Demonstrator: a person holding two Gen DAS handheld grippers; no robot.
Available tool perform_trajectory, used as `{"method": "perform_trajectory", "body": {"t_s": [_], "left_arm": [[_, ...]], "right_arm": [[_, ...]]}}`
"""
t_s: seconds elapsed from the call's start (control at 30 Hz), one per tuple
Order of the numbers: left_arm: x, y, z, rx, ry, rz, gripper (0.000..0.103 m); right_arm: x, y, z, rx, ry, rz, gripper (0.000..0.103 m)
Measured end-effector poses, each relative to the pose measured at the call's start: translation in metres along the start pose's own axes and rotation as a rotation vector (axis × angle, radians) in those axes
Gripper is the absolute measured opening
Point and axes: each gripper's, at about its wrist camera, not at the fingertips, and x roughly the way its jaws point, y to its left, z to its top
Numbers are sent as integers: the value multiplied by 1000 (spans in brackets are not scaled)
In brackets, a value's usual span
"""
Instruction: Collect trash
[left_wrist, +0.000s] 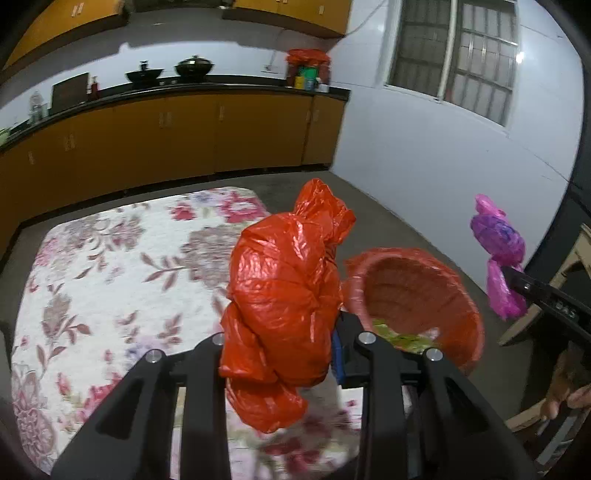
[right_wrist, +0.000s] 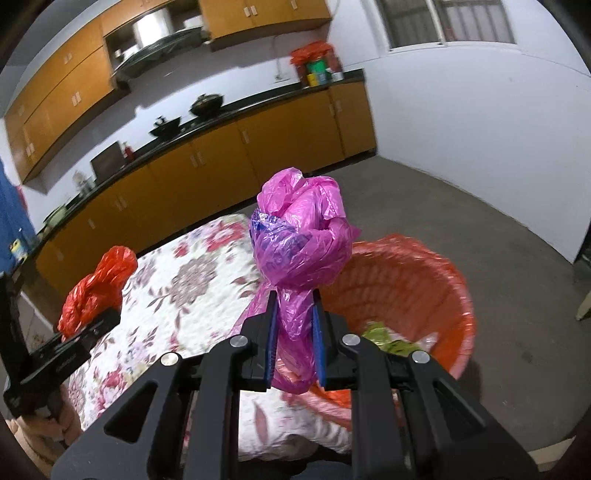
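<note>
**A:** What does the left gripper (left_wrist: 284, 354) have?

**B:** Its jaws are clamped on a knotted red bag (left_wrist: 284, 295), which stands up between the fingers and hangs down below them. In the right wrist view the same bag sits at about nine o'clock, over the floral tablecloth (right_wrist: 184, 295).

**A:** And the right gripper (right_wrist: 293, 347)?

**B:** Closed on the tail of a knotted pink bag (right_wrist: 301, 243); the blue pads (right_wrist: 272, 343) pinch the plastic from both sides and the knot bulges above them. From the left wrist view it shows at three o'clock.

**A:** Where is the bin?

**B:** A basket lined with red plastic (right_wrist: 424, 291) stands on the floor at four o'clock from the pink bag, just beside the table edge. Green scraps (right_wrist: 384, 338) lie inside. Kitchen cabinets (left_wrist: 184, 136) run along twelve o'clock.
</note>
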Motion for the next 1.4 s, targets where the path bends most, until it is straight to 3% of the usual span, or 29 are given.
{"method": "perform_trajectory", "body": {"t_s": [0.37,1.03,1.4], "left_arm": [[20,-54,4,31,24,-114,31],[92,-120,-2,57,143,-220,33],[125,-123,-19,32,237,-235,45]], "right_arm": [[-10,-29,3,46,-37,-31,17],[-4,-52,8,81,-35,-58,18],[-3,-60,3,95,-14,-67,45]]}}
